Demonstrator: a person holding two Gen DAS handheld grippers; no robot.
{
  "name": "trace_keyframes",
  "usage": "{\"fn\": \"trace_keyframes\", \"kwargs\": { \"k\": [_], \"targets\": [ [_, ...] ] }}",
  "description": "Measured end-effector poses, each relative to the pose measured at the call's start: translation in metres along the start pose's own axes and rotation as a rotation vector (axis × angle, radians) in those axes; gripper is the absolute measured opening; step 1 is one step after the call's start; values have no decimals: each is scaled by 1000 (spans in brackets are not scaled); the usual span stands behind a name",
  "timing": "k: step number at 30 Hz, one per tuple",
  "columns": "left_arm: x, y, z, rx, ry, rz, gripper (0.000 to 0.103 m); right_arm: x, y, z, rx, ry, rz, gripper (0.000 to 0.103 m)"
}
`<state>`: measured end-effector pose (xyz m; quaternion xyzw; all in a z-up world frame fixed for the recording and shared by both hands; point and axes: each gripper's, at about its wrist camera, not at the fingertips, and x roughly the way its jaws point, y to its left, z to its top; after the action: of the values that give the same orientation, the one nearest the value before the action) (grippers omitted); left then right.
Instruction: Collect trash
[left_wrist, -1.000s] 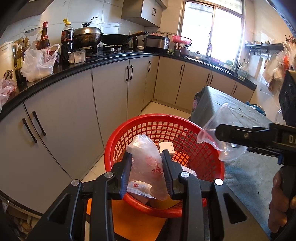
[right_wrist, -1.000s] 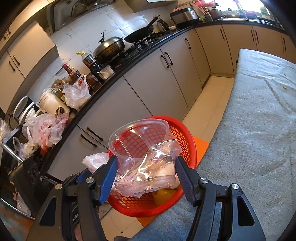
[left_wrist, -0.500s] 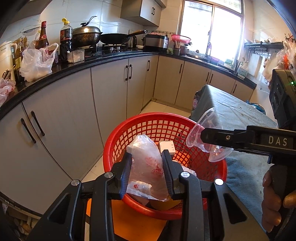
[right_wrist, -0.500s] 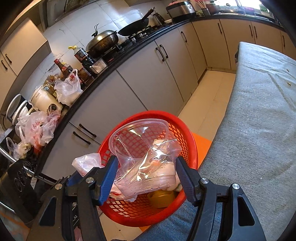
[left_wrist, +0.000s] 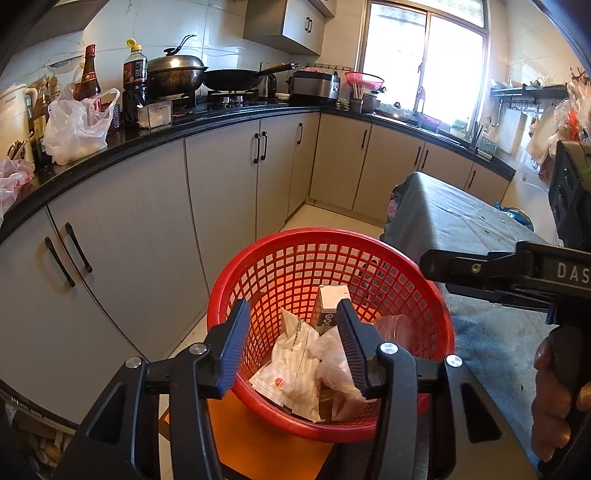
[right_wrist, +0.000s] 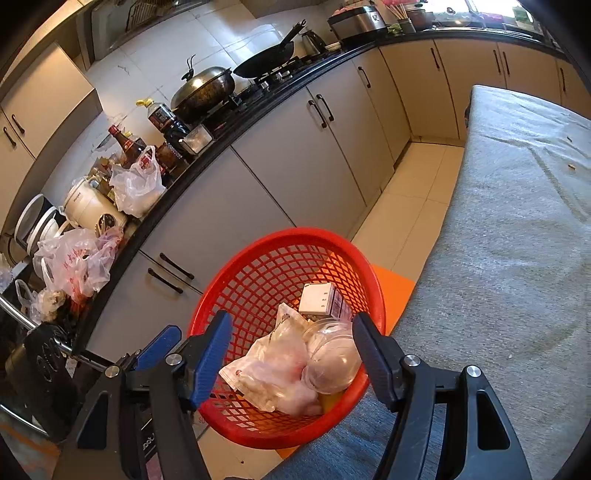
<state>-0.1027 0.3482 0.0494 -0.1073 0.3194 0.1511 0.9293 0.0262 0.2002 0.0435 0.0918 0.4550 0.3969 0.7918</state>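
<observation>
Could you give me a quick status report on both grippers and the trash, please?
Left gripper open, empty. Right gripper open, empty. Plastic bag and clear cup in red basket. Nothing in the way.

At the lower middle of our left view, the red basket has its near rim hidden behind our left gripper. The right gripper is cut off at the right edge. Trash under the white bag is hidden. The box's print is too small to read.
</observation>
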Motion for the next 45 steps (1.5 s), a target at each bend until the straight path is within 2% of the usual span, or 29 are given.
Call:
{"fn": "trace_keyframes", "kwargs": {
  "k": [5,9,11,14,16,20,24,29,33,38,45],
  "targets": [
    [-5,-2,1,-7,-20,21,68,-11,-5,1,5,-24,-2,73],
    [-11,-1,3,-10,-40,57,74,-26,-5,0,-12,-58,-30,80],
    [-14,-1,4,-9,-51,91,85,-34,-3,-1,-30,-82,-66,83],
    [-24,-3,5,2,-98,162,92,-48,0,-5,-69,-115,-142,88],
    [-31,-7,5,20,-120,196,95,-58,3,-11,-103,-139,-200,92],
    [-45,-16,3,32,-160,249,100,-78,11,-27,-199,-184,-308,94],
    [-57,-32,-6,59,-190,317,103,-97,16,-50,-286,-214,-396,101],
    [-64,-51,-22,81,-168,279,103,-124,10,-83,-329,-235,-476,102],
    [-70,-65,-35,113,-166,263,103,-144,-1,-108,-313,-240,-519,102],
    [-70,-86,-50,160,-140,321,103,-166,-15,-137,-280,-258,-564,102],
    [-79,-104,-59,190,-172,288,103,-177,-28,-151,-257,-258,-598,102]
  ]
}}
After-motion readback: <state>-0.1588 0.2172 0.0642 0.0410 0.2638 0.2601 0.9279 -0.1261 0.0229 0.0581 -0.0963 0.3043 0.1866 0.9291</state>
